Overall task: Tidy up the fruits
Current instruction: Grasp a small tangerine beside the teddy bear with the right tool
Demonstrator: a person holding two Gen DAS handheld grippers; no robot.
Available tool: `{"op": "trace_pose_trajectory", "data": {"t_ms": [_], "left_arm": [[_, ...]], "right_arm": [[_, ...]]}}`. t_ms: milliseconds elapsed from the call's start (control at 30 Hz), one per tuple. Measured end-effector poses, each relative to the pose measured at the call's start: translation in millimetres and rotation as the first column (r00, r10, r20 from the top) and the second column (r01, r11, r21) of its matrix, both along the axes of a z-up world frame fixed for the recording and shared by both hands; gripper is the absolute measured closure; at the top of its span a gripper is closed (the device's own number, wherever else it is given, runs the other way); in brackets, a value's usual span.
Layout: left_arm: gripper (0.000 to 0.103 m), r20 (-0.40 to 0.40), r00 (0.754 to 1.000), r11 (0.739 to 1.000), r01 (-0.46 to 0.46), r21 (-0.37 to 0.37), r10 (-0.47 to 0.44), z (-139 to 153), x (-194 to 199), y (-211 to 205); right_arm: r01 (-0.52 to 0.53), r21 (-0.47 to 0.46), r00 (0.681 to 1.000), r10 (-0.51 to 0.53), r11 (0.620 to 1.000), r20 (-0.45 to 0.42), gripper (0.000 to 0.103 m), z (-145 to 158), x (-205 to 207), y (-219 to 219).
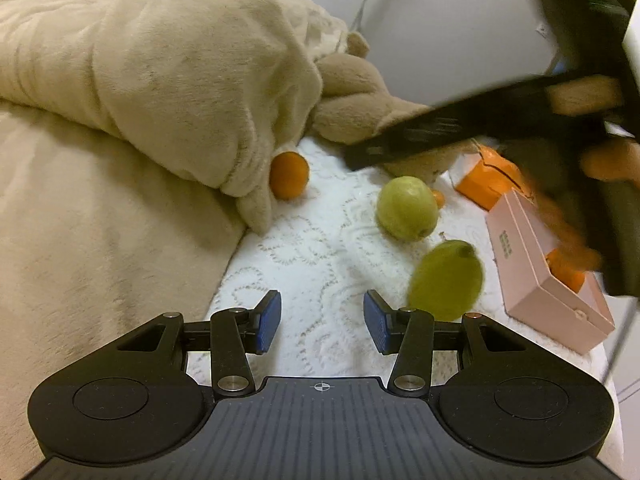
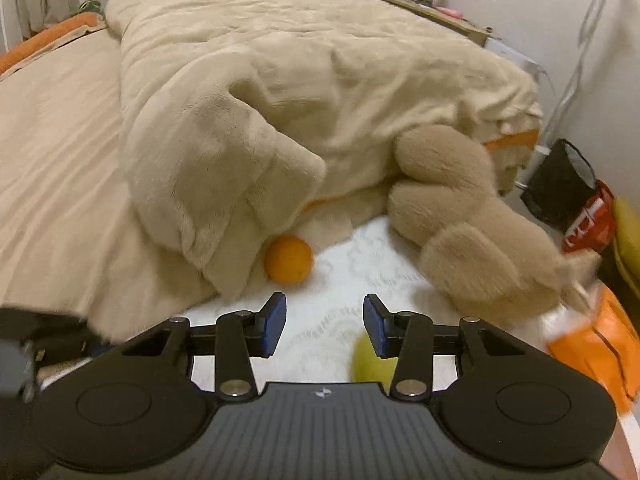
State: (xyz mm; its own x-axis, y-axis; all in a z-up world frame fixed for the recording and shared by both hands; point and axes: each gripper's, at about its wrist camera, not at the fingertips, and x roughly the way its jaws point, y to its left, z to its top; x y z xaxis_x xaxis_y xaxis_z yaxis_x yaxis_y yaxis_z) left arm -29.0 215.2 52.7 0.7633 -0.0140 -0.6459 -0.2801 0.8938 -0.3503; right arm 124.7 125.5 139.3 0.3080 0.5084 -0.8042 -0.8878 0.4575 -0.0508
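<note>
Left tongs (image 1: 322,322) spread wide, blue-padded tips well apart, nothing gripped and nothing touched; white embossed quilted bed cover (image 1: 320,248) showing in the gap between the pads. Right tongs (image 2: 325,326) likewise spread wide and empty, hanging above the same white cover (image 2: 332,316).

Landmark: round green pear-like fruit (image 1: 407,207) lying on the white cover. Nearer the left tongs than that fruit, a second, oval green fruit (image 1: 446,280), motion-blurred, just beyond the right-hand pad of the left tongs; touching or not, cannot tell. Left of the round green fruit and well apart from it, a round orange citrus fruit (image 1: 289,175), pressed against the edge of the rumpled beige plush blanket (image 1: 160,80). Just behind the round green fruit, a small orange fruit (image 1: 439,198) peeking out. Beyond it, a tan plush toy (image 1: 360,92). Right of it, a pale pink rectangular box (image 1: 532,264) with orange fruit inside, and an orange and white carton (image 1: 488,176) farther back.

In the right wrist view, one green fruit (image 2: 370,362) partly hidden behind the right-hand finger of the right tongs; the orange citrus (image 2: 288,260) beyond, at the blanket (image 2: 240,120) edge; plush toy (image 2: 460,216) to the right.
</note>
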Motion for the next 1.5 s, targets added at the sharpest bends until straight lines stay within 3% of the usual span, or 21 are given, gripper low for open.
{"op": "trace_pose_trajectory", "data": {"t_ms": [200,367,433,567,767,933,1033,1167,1267,1367,1500], "left_arm": [[0.053,-0.013,1.0,1.0,-0.025,-0.017,0.025,-3,-8,9],[0.053,-0.016,1.0,1.0,-0.015,-0.021,0.015,-4,-7,9],[0.053,-0.015,1.0,1.0,-0.008,-0.023,0.008,-5,-5,6],[0.053,-0.009,1.0,1.0,0.016,-0.022,-0.017,-1,-3,-4],[0.053,0.002,0.998,0.998,0.068,-0.017,-0.068,7,9,-24],[0.053,0.042,0.984,0.985,0.172,0.014,-0.173,25,43,-44],[0.053,0.051,0.961,0.96,0.269,0.079,-0.274,43,82,-63],[0.053,-0.007,0.921,0.906,0.384,0.176,-0.389,57,154,-90],[0.053,-0.124,0.914,0.878,0.406,0.254,-0.387,51,204,-102],[0.053,-0.242,0.907,0.865,0.407,0.292,-0.345,36,246,-111],[0.053,-0.313,0.889,0.857,0.424,0.291,-0.334,22,274,-121]], "right_arm": [[-0.014,-0.01,0.991,0.012,1.0,-0.135,0.061,-45,28,60],[0.01,-0.044,0.993,-0.015,0.999,-0.113,0.064,-62,37,75],[0.021,-0.029,0.989,-0.025,0.999,-0.149,0.065,-58,37,66],[0.037,0.013,0.992,-0.035,0.999,-0.119,0.065,-36,21,26],[0.092,0.081,0.991,-0.084,0.992,-0.101,0.065,-3,-19,-82],[0.181,0.081,0.982,-0.177,0.98,-0.06,0.065,-9,-53,-170],[0.25,0.084,0.967,-0.245,0.965,-0.064,0.065,-19,-67,-209],[0.317,0.094,0.947,-0.31,0.944,-0.086,0.065,-36,-75,-248],[0.351,0.105,0.935,-0.341,0.931,-0.101,0.065,-45,-74,-269],[0.379,0.128,0.923,-0.364,0.916,-0.128,0.064,-52,-73,-288],[0.401,0.15,0.913,-0.381,0.904,-0.147,0.064,-57,-73,-307]]}}
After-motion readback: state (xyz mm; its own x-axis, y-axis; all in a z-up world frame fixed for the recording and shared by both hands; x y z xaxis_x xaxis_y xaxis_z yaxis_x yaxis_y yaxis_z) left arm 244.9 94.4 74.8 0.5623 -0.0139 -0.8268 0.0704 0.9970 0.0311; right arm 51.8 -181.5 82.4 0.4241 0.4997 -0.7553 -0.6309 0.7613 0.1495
